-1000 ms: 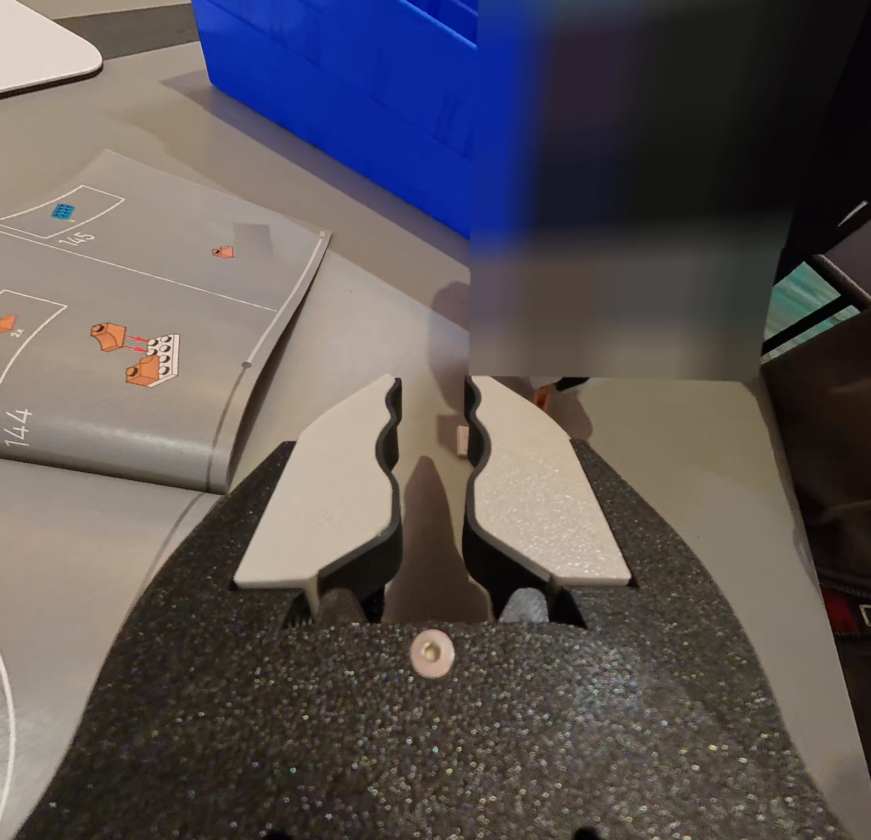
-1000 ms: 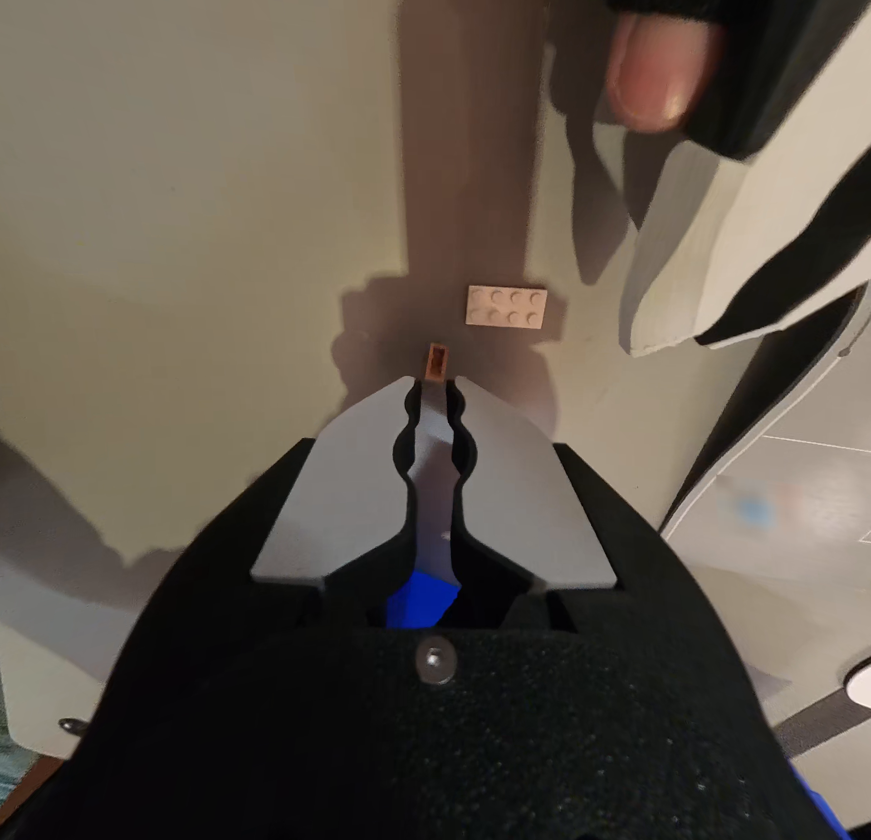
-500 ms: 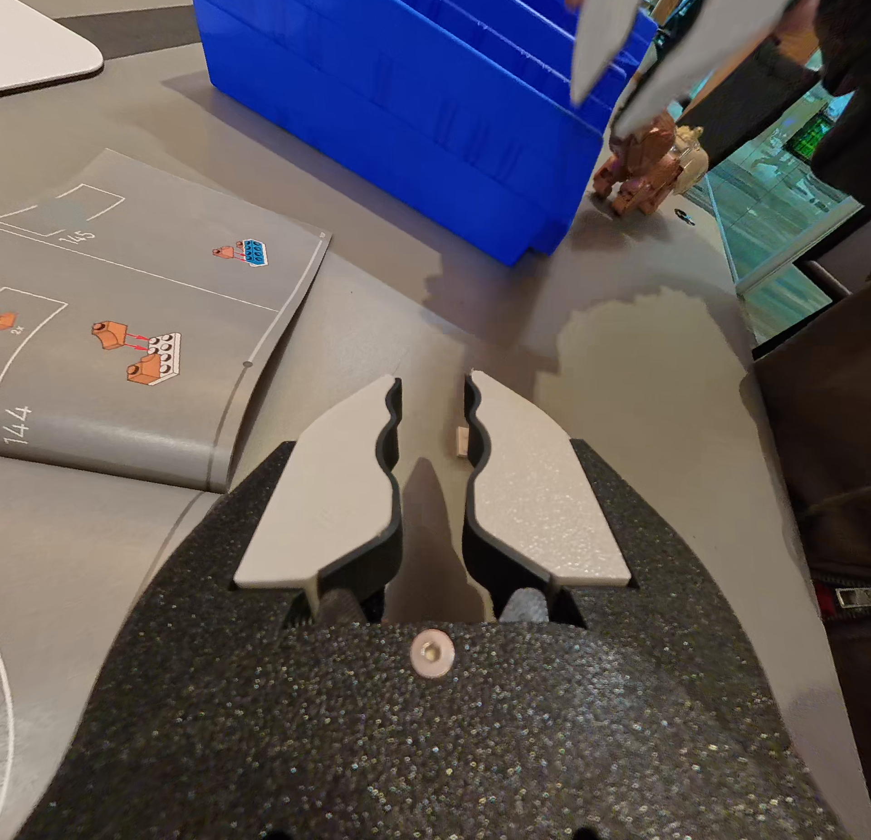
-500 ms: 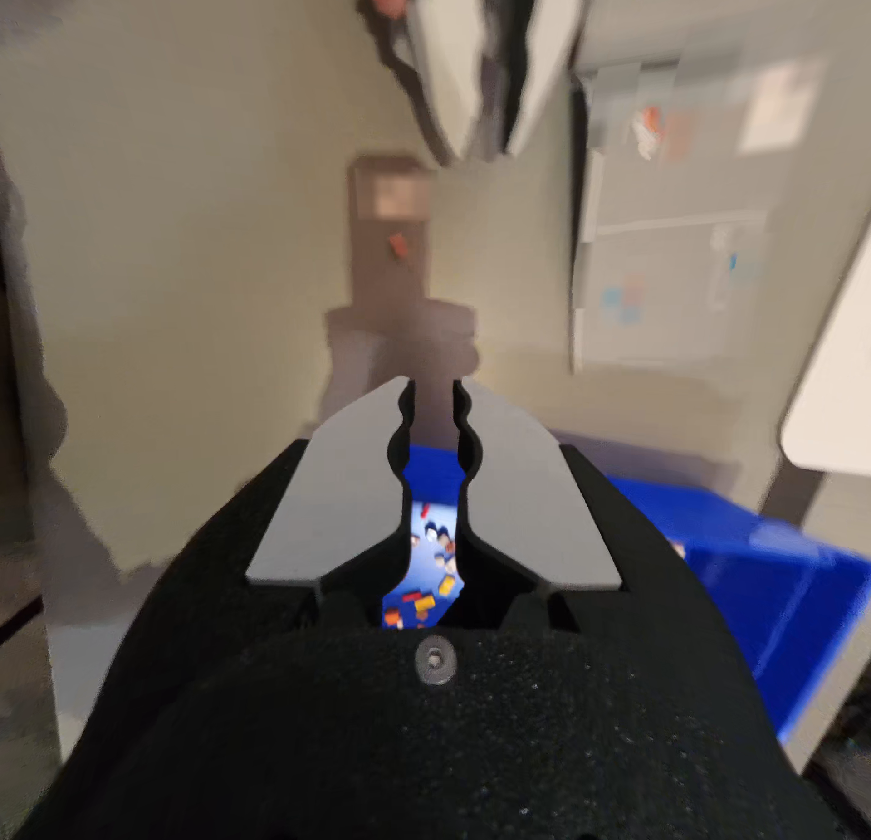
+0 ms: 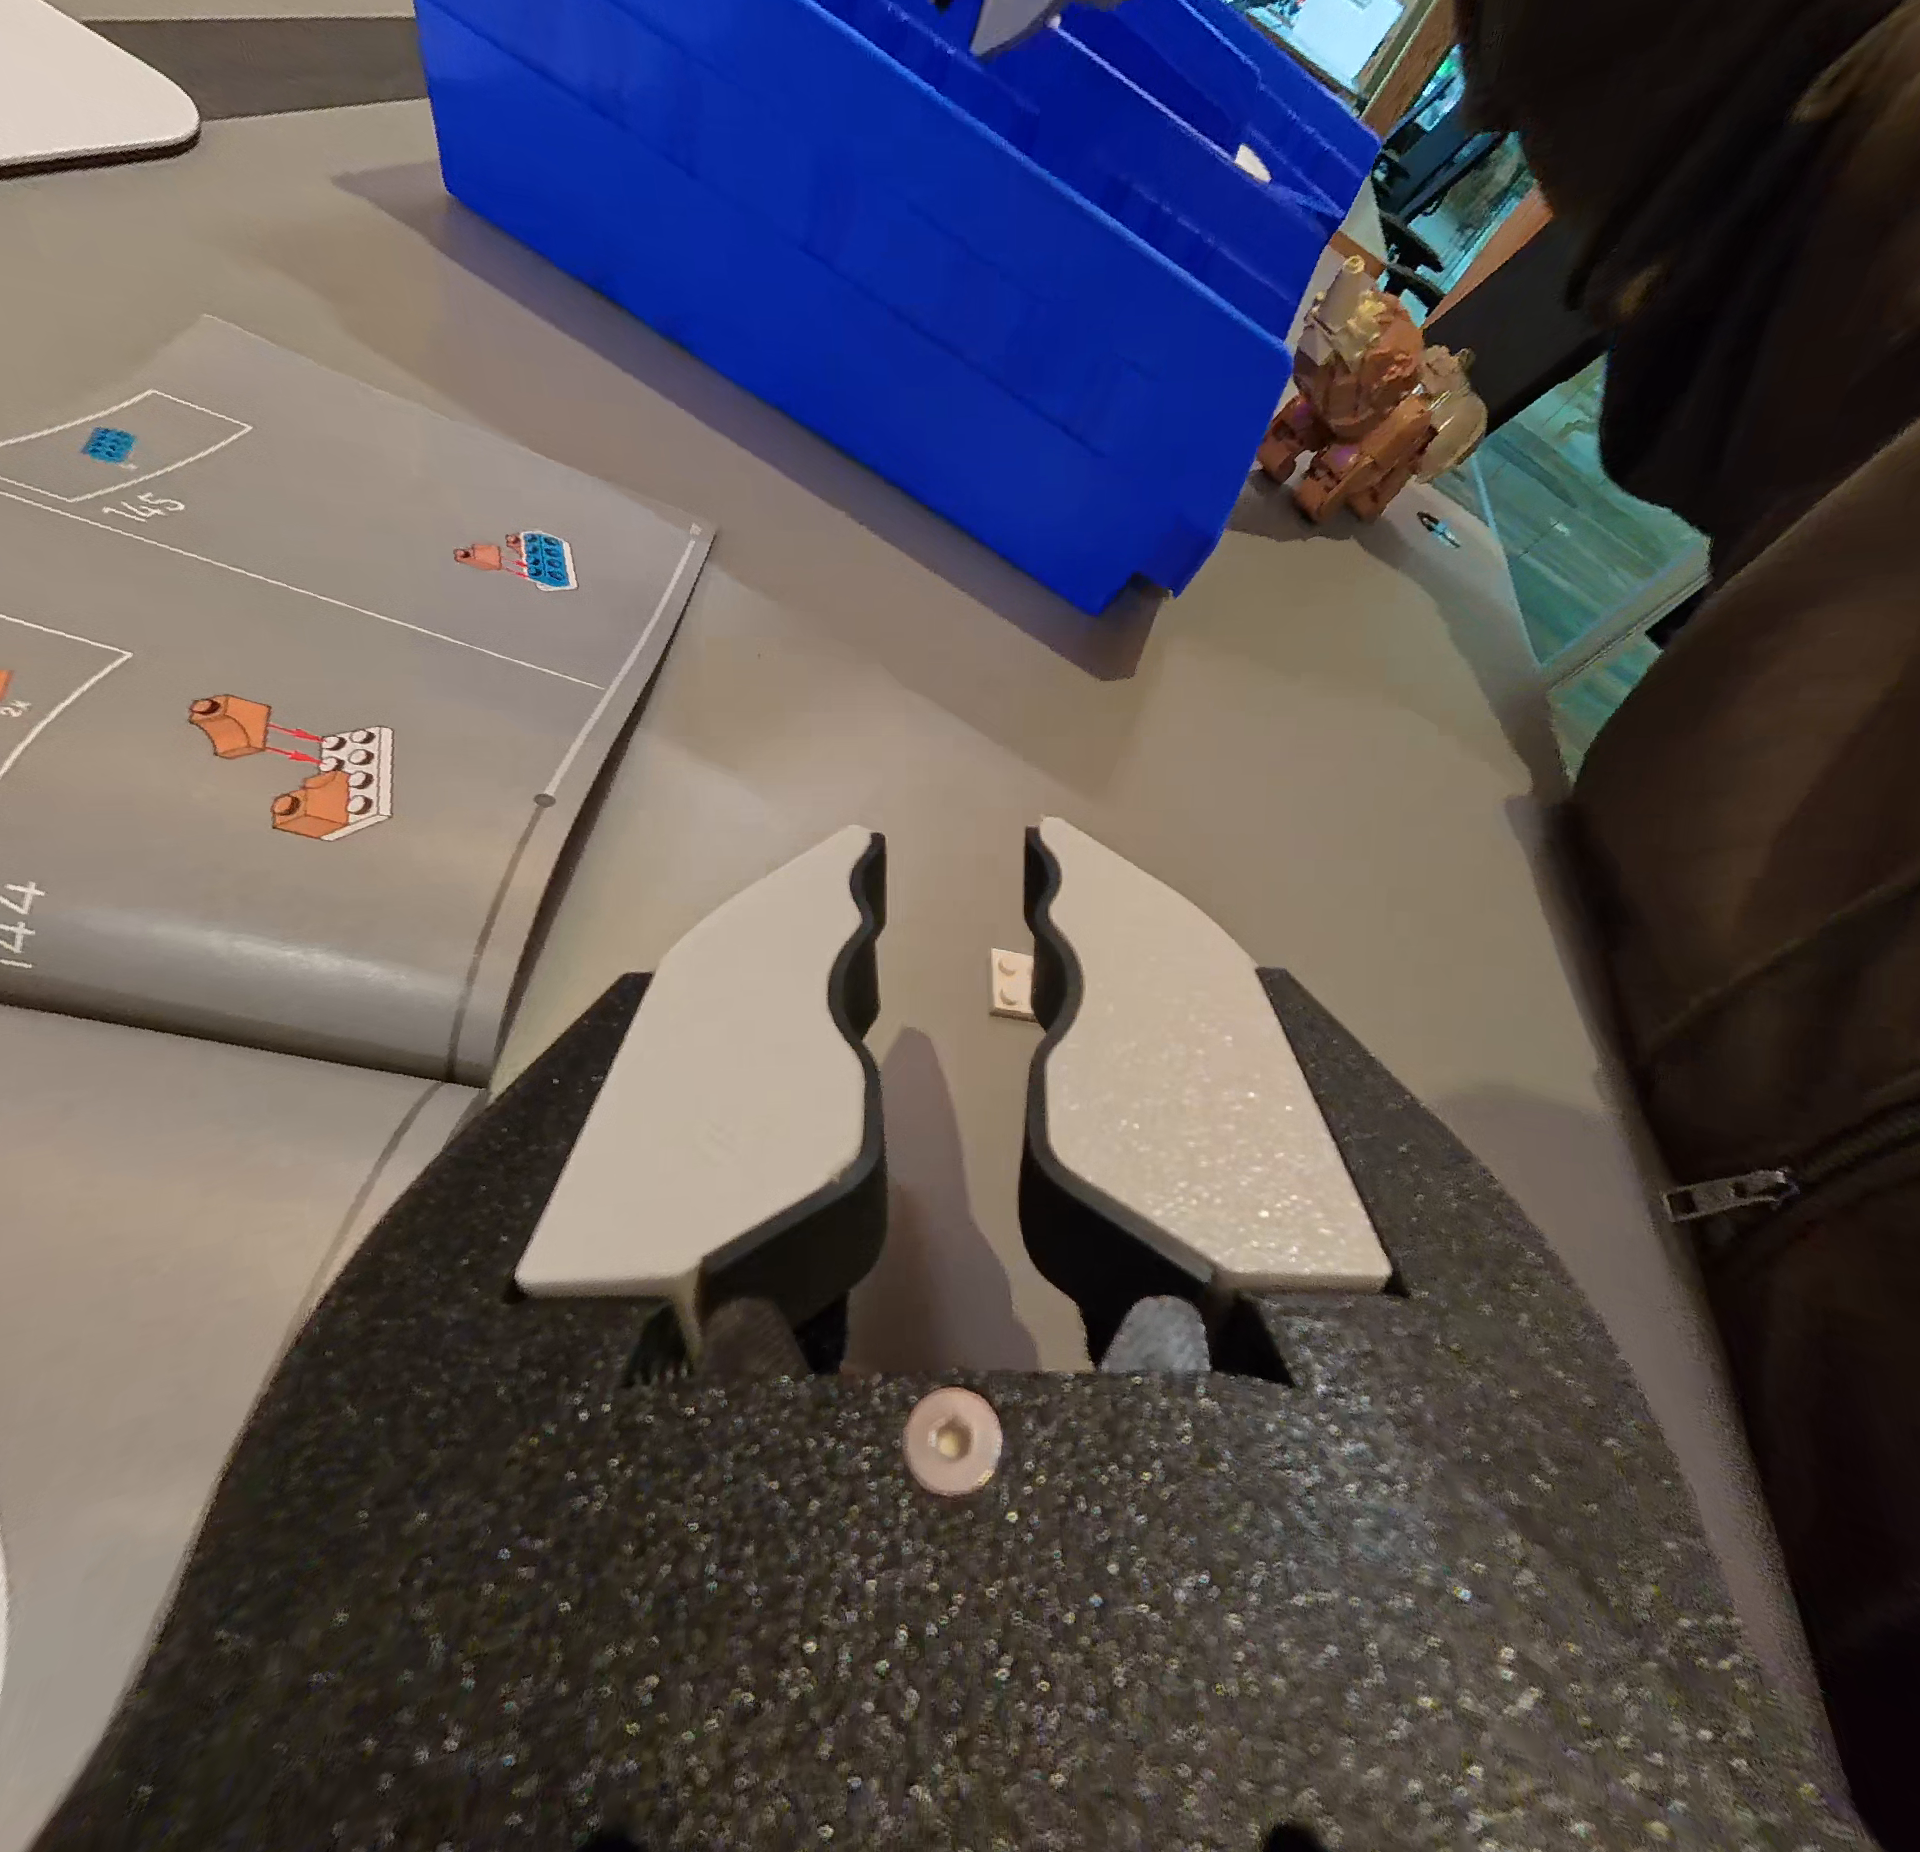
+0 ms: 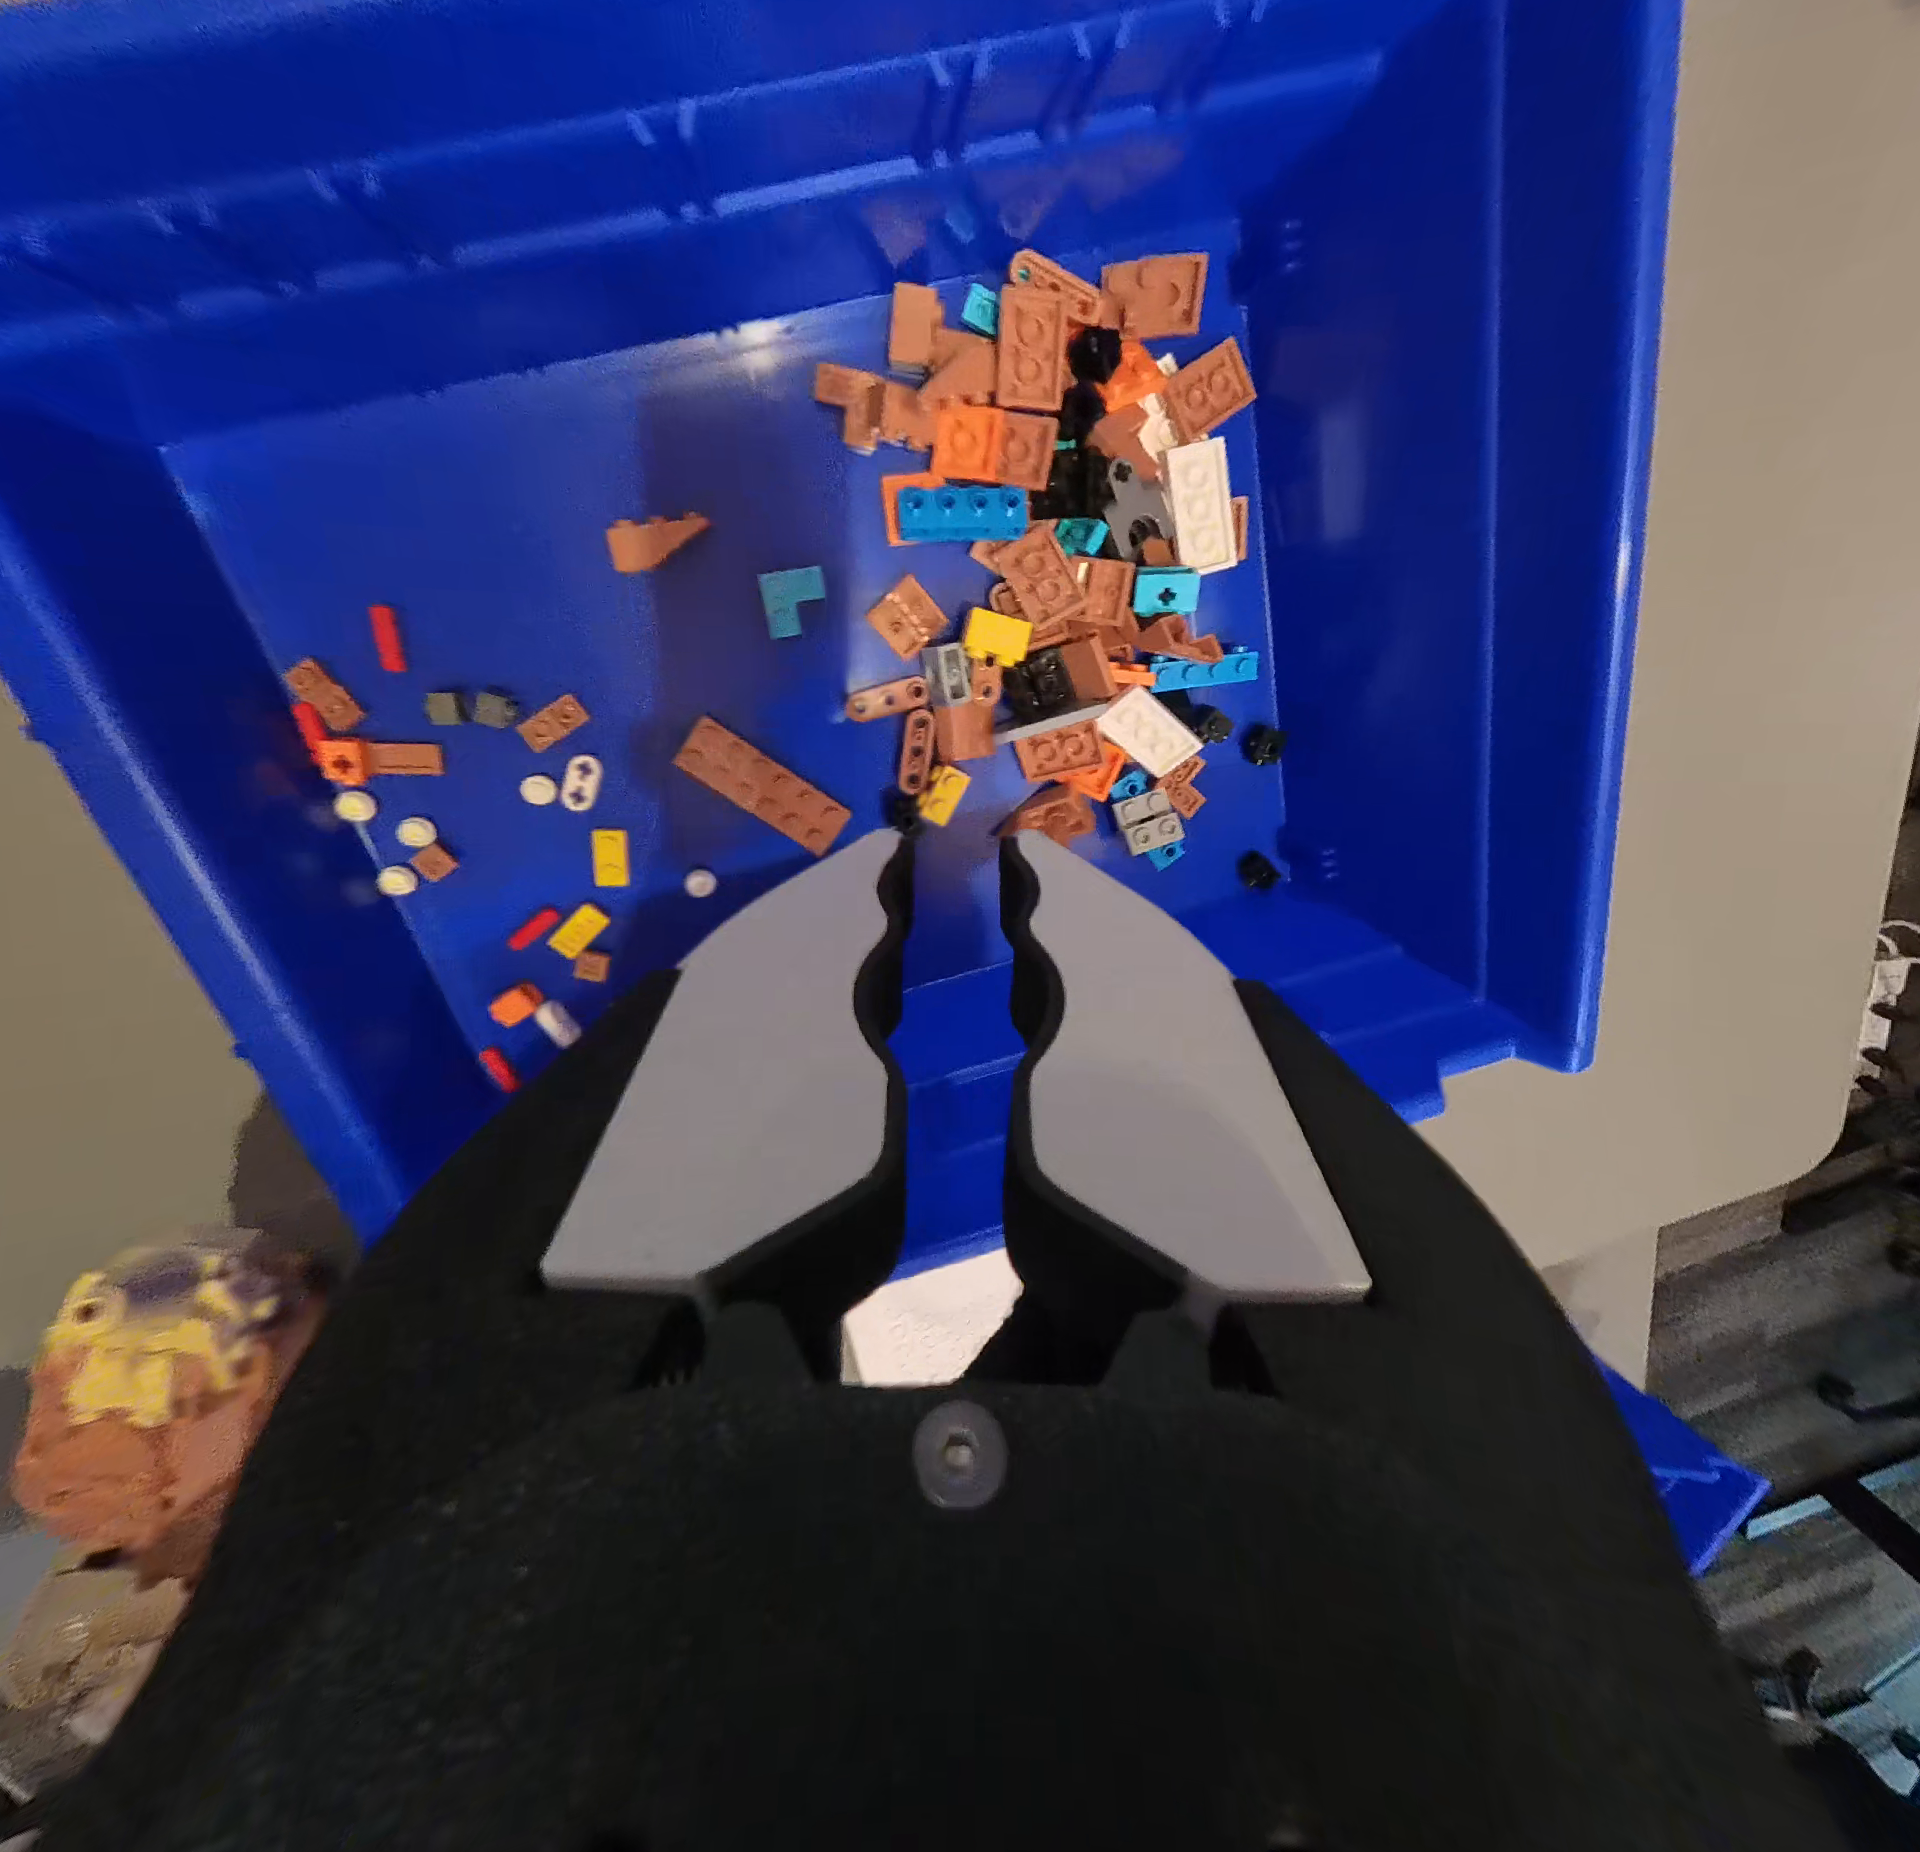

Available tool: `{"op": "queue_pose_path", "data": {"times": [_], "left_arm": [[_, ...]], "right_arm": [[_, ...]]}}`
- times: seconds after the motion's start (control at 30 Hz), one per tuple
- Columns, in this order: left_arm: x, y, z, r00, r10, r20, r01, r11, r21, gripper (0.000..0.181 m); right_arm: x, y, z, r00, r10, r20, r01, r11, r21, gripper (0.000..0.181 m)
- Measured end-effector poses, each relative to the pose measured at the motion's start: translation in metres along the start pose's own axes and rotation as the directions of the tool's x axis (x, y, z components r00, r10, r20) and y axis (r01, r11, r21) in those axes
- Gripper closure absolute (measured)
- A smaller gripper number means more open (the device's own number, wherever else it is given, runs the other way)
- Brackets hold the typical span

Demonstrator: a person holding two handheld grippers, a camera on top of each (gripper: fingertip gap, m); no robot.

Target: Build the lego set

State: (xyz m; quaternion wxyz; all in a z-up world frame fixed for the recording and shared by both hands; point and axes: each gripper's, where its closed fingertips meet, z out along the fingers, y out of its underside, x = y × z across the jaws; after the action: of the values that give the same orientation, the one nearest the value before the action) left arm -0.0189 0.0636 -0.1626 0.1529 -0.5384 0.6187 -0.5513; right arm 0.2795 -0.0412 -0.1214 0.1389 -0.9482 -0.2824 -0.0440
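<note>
Left gripper [image 5: 954, 846] sits low over the grey table [image 5: 1195, 763]; jaws spread, nothing between them; one small white plate [image 5: 1010, 983] lies flat on the table between the fingers, just beside the inner edge of the right-hand finger, whether touching cannot be told. One open manual [image 5: 312, 680] lies left of the gripper, near the bins. Two blue bins show in the left wrist view, set side by side; the nearer bin [image 5: 831, 275] stands on the table beyond the manual. One brown model [image 5: 1361, 410], partly built, stands on the table just beside that bin's right end.

Right gripper [image 6: 954, 846] hangs above one bin [image 6: 520, 244], pointing down into it; jaws parted, empty; seen also from the left wrist view over the bins. Loose bricks [image 6: 1060, 555] lie on the bin floor: one dense heap at the right, a thinner scatter at the left; too many to count; mostly brown and orange, with some blue, yellow, white, black and red.
</note>
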Motion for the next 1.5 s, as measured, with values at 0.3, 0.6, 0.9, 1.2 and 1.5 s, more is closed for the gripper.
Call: {"op": "queue_pose_path", "data": {"times": [0.3, 0.6, 0.9, 1.2, 1.5], "left_arm": [[-0.001, -0.001, -0.001, 1.0, -0.022, -0.015, 0.022, 1.0, 0.012, 0.156], [0.0, -0.001, -0.001, 0.999, -0.027, -0.024, 0.027, 1.0, 0.008, 0.156], [0.001, 0.0, 0.0, 1.0, -0.016, -0.021, 0.016, 1.0, -0.001, 0.156], [0.001, 0.001, 0.001, 1.0, -0.014, -0.021, 0.013, 1.0, -0.006, 0.156], [0.002, 0.002, 0.001, 1.0, -0.008, -0.023, 0.007, 1.0, -0.012, 0.156]], "right_arm": [[0.024, -0.006, 0.026, 0.999, -0.042, 0.022, 0.041, 0.998, 0.052, 0.165], [0.023, -0.013, 0.037, 0.998, -0.055, 0.018, 0.053, 0.995, 0.088, 0.165], [0.024, -0.021, 0.048, 0.996, -0.092, 0.015, 0.091, 0.994, 0.068, 0.164], [0.043, -0.025, 0.061, 0.989, -0.149, -0.016, 0.15, 0.988, 0.036, 0.162], [0.053, -0.026, 0.084, 0.979, -0.204, -0.004, 0.203, 0.978, -0.037, 0.16]]}}
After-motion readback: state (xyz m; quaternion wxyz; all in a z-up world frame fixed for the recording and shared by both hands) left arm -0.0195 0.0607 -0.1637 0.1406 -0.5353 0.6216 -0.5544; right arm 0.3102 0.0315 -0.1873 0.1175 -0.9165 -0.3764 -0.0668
